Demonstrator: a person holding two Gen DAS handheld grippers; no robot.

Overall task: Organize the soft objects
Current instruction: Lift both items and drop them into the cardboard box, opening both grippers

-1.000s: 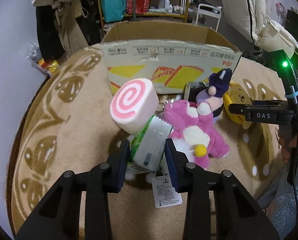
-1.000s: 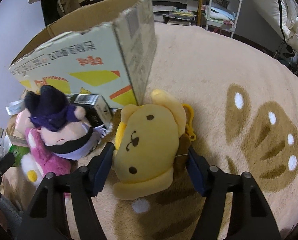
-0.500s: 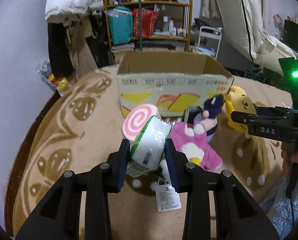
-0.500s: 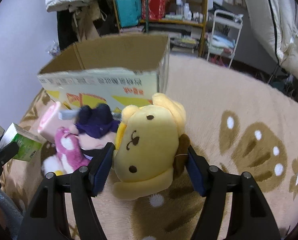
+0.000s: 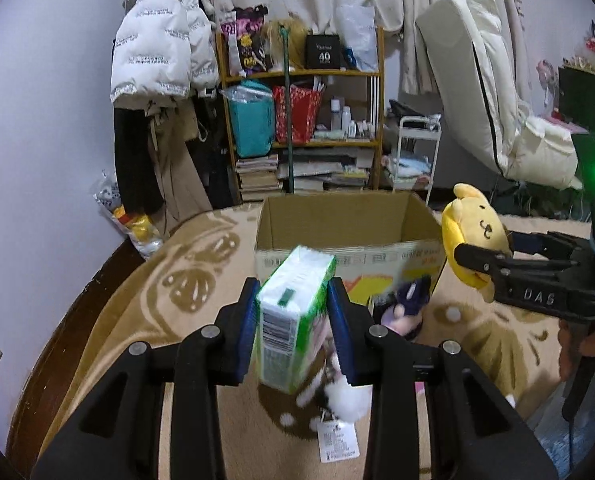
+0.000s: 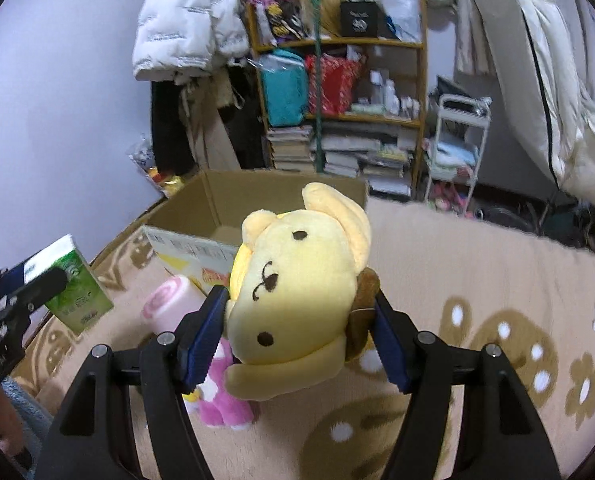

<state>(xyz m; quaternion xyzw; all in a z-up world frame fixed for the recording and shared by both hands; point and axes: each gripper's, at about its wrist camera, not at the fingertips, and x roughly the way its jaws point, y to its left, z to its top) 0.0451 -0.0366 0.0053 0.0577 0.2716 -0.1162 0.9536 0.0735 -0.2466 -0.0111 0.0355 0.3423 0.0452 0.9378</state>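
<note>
My left gripper [image 5: 293, 320] is shut on a green and white tissue pack [image 5: 293, 316] and holds it in the air in front of the open cardboard box [image 5: 345, 236]. My right gripper [image 6: 297, 332] is shut on a yellow dog plush [image 6: 297, 292], also lifted above the rug, to the right of the box [image 6: 217, 208]. The plush [image 5: 473, 236] and right gripper [image 5: 497, 264] show in the left wrist view. A purple-hatted doll [image 5: 409, 304], a pink plush [image 6: 221, 400] and a pink swirl roll cushion [image 6: 173, 308] lie on the rug by the box.
The beige paw-print rug [image 6: 477, 280] covers the surface. A shelf with books and bags [image 5: 301, 120], a white cart [image 5: 417, 148], hanging coats [image 5: 153, 80] and a white mattress [image 5: 489, 92] stand behind the box.
Both grippers rose from the rug with their loads: the tissue pack and the yellow dog plush now hang at about box-rim height. The other toys stayed on the rug.
</note>
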